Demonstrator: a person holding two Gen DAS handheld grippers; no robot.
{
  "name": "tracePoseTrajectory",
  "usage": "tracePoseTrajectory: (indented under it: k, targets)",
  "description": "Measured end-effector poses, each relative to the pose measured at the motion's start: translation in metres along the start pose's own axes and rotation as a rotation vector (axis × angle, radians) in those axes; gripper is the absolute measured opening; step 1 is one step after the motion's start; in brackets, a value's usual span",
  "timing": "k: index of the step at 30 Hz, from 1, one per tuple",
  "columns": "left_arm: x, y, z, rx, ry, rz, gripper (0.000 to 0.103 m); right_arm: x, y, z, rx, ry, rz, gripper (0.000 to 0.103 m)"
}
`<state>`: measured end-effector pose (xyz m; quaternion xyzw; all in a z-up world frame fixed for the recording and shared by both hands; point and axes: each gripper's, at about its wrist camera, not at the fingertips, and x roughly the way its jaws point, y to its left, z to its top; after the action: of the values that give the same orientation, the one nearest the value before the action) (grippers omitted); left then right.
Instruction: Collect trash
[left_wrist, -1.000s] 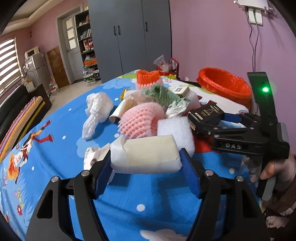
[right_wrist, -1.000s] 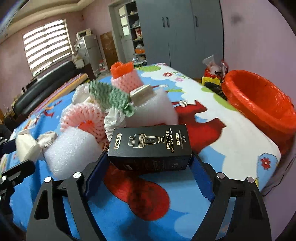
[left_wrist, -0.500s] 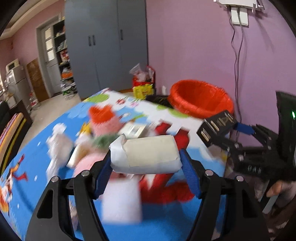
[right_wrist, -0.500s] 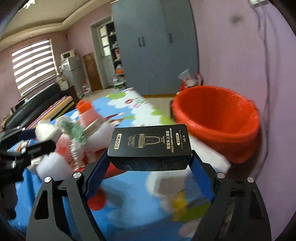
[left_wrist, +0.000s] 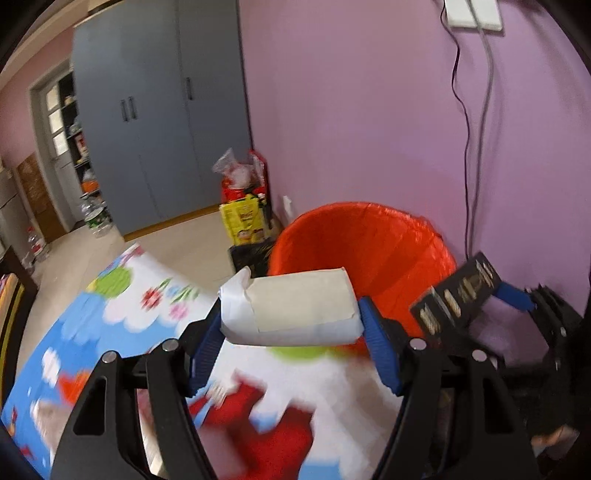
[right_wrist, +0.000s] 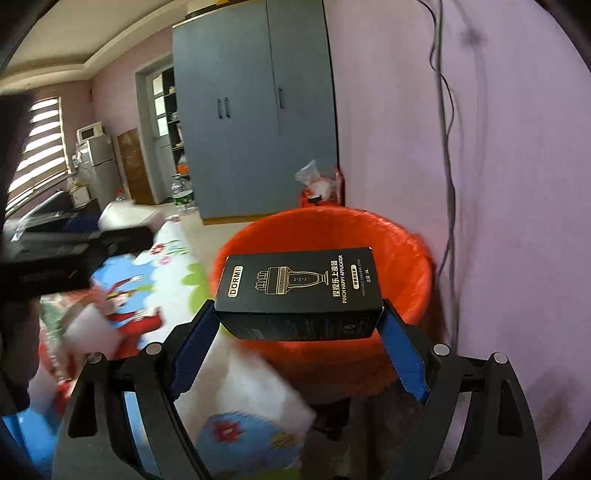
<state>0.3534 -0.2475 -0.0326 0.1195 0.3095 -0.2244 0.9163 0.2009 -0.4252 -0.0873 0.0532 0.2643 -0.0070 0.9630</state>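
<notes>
The left gripper (left_wrist: 291, 328) squeezes a white paper-wrapped block (left_wrist: 291, 308) near the rim of the round orange bin with its plastic liner (left_wrist: 365, 240). The right gripper (right_wrist: 299, 325) squeezes a black cardboard box with gold print (right_wrist: 299, 286) over the bin's open mouth. Only the left view shows both. The colourful cartoon tablecloth (left_wrist: 122, 314) ends just beside the bin.

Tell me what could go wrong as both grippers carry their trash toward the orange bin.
The taped paper package in the left gripper sits over the orange bin's near rim, so an early release might drop it outside. The right gripper, holding the black box, is close alongside; they could collide.
</notes>
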Motion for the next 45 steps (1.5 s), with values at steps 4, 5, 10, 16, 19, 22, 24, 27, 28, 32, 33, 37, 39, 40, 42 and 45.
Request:
tracePoseTrajectory:
  k: [4,5,10,16,19,22,24,27,28,32,33,37,39,40,42,45]
  targets:
    - [0.043,-0.015,0.030,0.032,0.006,-0.022,0.069,0.029,-0.024,0.006,-0.002,0.000,-0.017,0.082]
    - [0.055,-0.020,0.038,0.037,0.008,-0.024,0.070,0.034,-0.027,0.006,-0.003,-0.001,-0.020,0.083]
    - [0.098,-0.029,0.067,0.035,0.011,-0.016,0.080,0.052,-0.035,0.007,-0.019,-0.017,-0.034,0.087]
    - [0.081,-0.012,0.070,-0.017,-0.029,0.019,0.090,0.033,-0.027,0.004,-0.032,-0.027,-0.055,0.087]
    - [0.047,0.004,0.057,-0.072,-0.056,0.018,0.097,0.008,-0.013,0.001,-0.055,-0.053,-0.070,0.087]
    - [0.010,0.022,0.041,-0.162,-0.055,0.016,0.098,-0.022,0.007,-0.001,-0.065,-0.082,-0.086,0.087]
    - [-0.014,0.028,0.030,-0.186,-0.066,0.024,0.098,-0.040,0.020,-0.001,-0.047,-0.090,-0.074,0.088]
    - [-0.062,0.036,0.002,-0.172,-0.105,0.046,0.098,-0.062,0.042,-0.006,-0.009,-0.086,-0.069,0.088]
    - [-0.082,0.041,-0.012,-0.164,-0.125,0.062,0.098,-0.069,0.052,-0.010,-0.007,-0.084,-0.051,0.088]
    - [-0.136,0.066,-0.059,-0.168,-0.154,0.112,0.098,-0.088,0.089,-0.029,-0.009,-0.062,0.021,0.088]
    - [-0.149,0.074,-0.072,-0.174,-0.157,0.125,0.098,-0.092,0.100,-0.034,-0.004,-0.060,0.046,0.088]
    - [-0.193,0.109,-0.117,-0.210,-0.139,0.190,0.098,-0.098,0.142,-0.049,-0.023,-0.023,0.132,0.088]
    - [-0.213,0.129,-0.140,-0.236,-0.127,0.220,0.098,-0.098,0.163,-0.056,-0.045,-0.001,0.155,0.088]
    - [-0.220,0.137,-0.149,-0.246,-0.122,0.231,0.098,-0.099,0.174,-0.061,-0.051,0.015,0.173,0.088]
    - [-0.236,0.149,-0.173,-0.269,-0.105,0.262,0.098,-0.099,0.192,-0.070,-0.052,0.049,0.210,0.088]
    - [-0.244,0.167,-0.206,-0.286,-0.052,0.299,0.098,-0.096,0.216,-0.082,-0.057,0.098,0.244,0.088]
